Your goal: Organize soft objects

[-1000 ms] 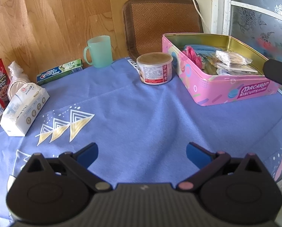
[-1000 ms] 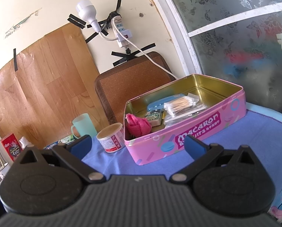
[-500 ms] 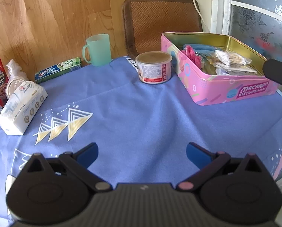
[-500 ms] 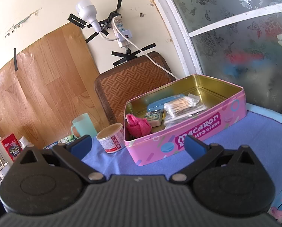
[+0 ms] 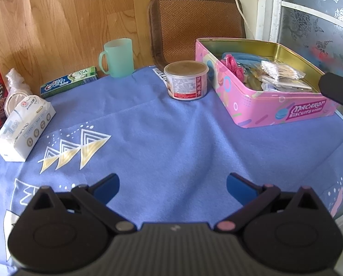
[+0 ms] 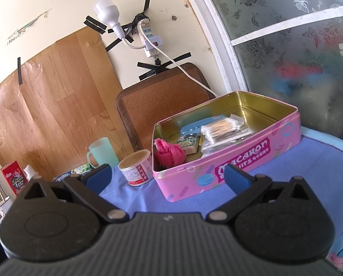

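- Left gripper (image 5: pixel 172 184): jaws spread wide and holding nothing, poised over the near middle of the blue-clothed surface (image 5: pixel 171 138)
- Right gripper (image 6: pixel 168 177): jaws likewise wide apart and empty, raised over the right part of the surface and facing the near long wall of the pink tin (image 6: pixel 240 161)
- Tissue pack (image 5: pixel 25 126): the soft thing that apparently remains outside the tin; it lies near the left edge of the surface, well apart from both grippers, ahead and to the left of the left gripper, which is judged the nearer one; its long axis runs from the near-left edge toward the far middle, so a grasp probably has to close across the short width
- Pink tin: open, no lid in view, at the far right corner of the surface; it holds a pink cloth (image 6: pixel 169 154) bunched at its left end, a blue case (image 6: pixel 199 124) behind, a small printed packet (image 6: pixel 187 141) beside the cloth, and a bag of cotton swabs (image 6: pixel 222 130) on flat sachets toward the middle; the right end shows bare gold floor
- Round can (image 5: pixel 186 80): closed, just left of the tin, contents hidden
- Green mug (image 5: pixel 118 57): at the far edge; interior not visible
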Demonstrator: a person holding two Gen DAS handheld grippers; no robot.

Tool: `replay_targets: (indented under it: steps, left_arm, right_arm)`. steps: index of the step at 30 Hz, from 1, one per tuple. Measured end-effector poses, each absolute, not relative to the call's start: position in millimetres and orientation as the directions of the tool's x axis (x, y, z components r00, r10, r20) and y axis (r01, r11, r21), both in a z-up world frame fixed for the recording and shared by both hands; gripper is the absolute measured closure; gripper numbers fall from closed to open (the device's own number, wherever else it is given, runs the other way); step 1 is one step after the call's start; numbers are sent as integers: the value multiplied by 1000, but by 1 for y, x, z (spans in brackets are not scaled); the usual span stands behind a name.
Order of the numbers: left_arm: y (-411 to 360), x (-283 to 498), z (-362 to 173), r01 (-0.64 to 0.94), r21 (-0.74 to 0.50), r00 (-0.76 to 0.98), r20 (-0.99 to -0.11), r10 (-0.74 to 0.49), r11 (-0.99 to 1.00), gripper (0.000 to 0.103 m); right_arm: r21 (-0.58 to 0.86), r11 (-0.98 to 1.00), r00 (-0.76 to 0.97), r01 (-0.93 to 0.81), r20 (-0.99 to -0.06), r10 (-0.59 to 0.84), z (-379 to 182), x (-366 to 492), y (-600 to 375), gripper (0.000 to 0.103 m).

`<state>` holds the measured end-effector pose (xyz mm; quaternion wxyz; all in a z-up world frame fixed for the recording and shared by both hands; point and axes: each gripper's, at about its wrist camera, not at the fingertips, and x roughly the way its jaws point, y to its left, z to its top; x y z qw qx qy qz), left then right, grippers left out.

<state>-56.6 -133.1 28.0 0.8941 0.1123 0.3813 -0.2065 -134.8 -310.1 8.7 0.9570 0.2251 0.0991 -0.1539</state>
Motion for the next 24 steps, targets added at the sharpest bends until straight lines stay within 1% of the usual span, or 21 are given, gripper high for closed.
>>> replay_targets:
  steps: [18,24]
  left_arm:
    - [-132,-54,26,468,15,600,-740,-305,884,0]
    - [-131,-62,34,498,2,624,-696,-356,867,0]
  right_arm:
    - [401,851,933,339,-260,-248,8,-135,-311,0]
    - [400,852,933,338,-262,-247,7,-135,-312,0]
